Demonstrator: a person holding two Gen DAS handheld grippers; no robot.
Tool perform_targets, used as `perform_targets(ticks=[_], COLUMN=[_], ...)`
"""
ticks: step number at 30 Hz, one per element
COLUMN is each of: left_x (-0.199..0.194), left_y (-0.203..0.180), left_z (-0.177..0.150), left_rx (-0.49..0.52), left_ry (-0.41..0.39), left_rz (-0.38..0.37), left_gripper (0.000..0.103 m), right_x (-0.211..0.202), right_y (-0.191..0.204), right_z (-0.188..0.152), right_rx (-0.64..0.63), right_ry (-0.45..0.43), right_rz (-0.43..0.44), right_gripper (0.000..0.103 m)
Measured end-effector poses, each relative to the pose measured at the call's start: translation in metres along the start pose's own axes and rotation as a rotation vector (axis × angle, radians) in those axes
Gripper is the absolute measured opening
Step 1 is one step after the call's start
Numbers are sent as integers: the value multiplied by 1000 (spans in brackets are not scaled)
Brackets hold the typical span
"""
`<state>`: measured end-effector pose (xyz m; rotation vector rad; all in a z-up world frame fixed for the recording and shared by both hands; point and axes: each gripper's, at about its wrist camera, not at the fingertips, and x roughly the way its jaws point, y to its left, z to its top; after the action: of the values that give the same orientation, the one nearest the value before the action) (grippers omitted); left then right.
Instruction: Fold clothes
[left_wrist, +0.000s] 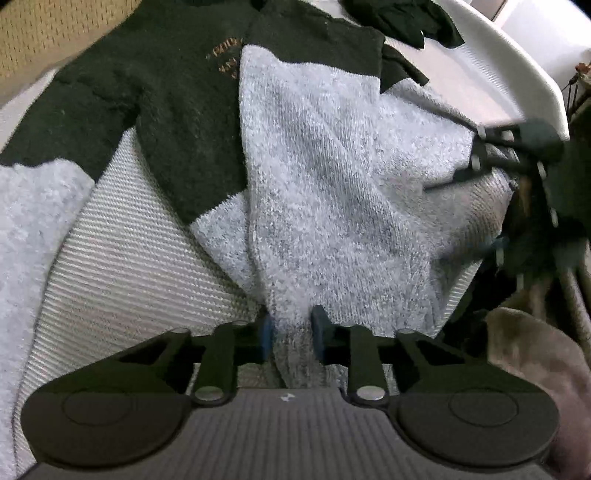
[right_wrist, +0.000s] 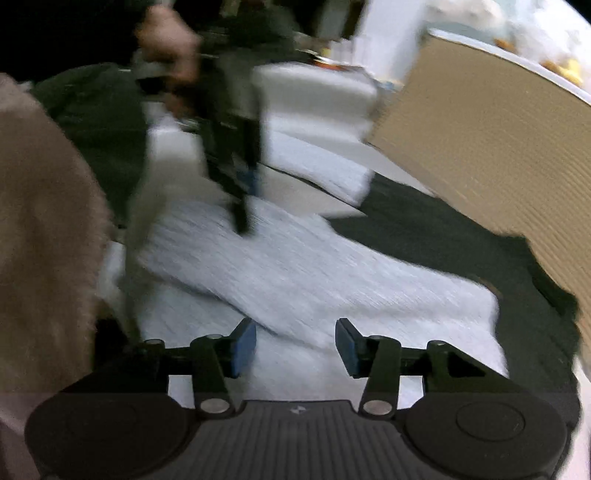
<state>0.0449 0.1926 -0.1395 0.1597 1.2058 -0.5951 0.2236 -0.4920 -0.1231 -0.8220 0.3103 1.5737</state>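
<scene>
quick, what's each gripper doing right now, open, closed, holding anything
Left gripper: closed on the grey hem of the sweater.
Right gripper: open, holding nothing, above the grey knit.

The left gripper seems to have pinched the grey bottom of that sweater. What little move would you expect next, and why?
Probably lifting that hem up toward the dark green chest. The left gripper is shut on the grey hem of the sweater, which lies spread out with one side already folded in, while the right gripper hangs open, holding nothing.

The sweater lies spread on the ribbed cushion, another garment behind it.
</scene>
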Motion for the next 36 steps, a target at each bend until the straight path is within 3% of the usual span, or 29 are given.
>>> perform_targets(ticks=[10,14,19,23,32,36], left_x=[0,2,2,5,7,9], left_y=[-5,-8,-13,-12,-13,-14], left_z=[-4,-2,-1,-1,-1,0], left_rx=[9,4,21,27,38,50], left_ry=[-1,-2,-7,-7,-12,-10], left_rz=[88,119,157,169,179,186], left_gripper=[18,19,19,20,20,20], right_x=[-20,-16,12,23,-3,-4], right_y=[-140,-182,-203,-207,-249,-259], right_z=[-66,-79,-86,-86,-118,-123], right_rx=[235,278,239,239,542,566], right_ry=[102,141,174,156,92,100], right_rz=[-441,-553,-558,-551,-536,-533], right_gripper=[51,51,48,26,21,21])
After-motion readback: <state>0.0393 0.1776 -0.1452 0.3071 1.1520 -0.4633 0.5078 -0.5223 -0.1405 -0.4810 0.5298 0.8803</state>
